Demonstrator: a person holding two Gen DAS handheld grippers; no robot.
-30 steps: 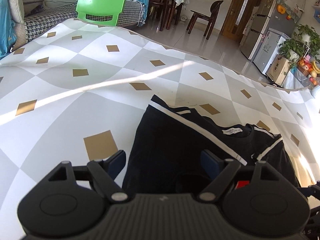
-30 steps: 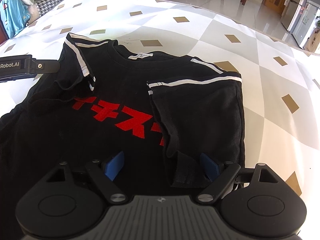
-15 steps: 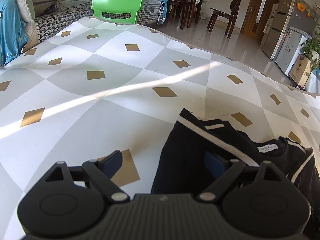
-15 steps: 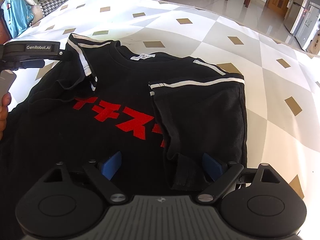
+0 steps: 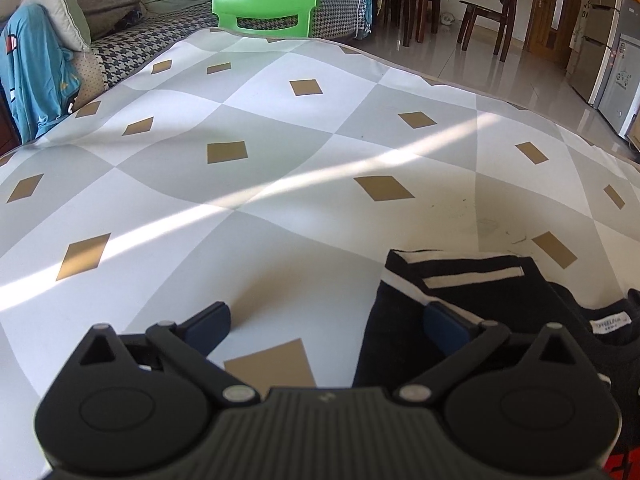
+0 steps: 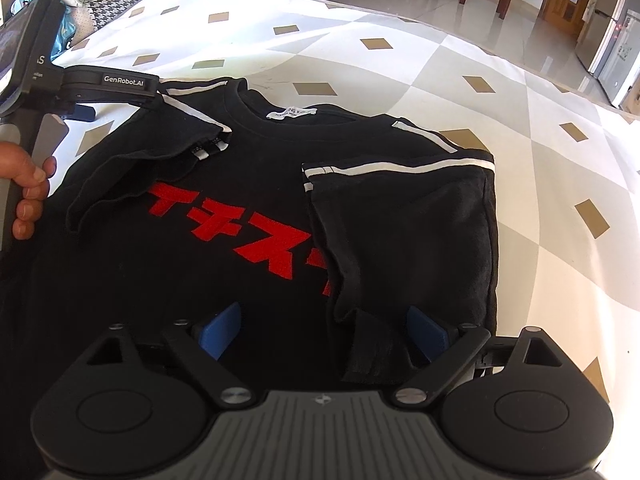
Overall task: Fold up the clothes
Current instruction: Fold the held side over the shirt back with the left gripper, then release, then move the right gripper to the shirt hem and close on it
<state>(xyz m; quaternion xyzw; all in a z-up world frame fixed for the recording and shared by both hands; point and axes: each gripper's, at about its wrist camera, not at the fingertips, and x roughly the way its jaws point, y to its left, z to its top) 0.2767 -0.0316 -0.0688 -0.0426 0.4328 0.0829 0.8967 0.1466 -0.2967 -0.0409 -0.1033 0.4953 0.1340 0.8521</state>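
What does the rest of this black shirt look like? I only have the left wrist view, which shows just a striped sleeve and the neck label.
Observer: The T-shirt lies front up, with red lettering across the chest.
Operator: Is anything folded yet?
Observer: Yes. The side panel on your right is folded in over the chest and covers the end of the lettering.
Operator: And the right gripper?
Observer: The right gripper hangs over the lower end of that folded panel, jaws open, holding nothing.
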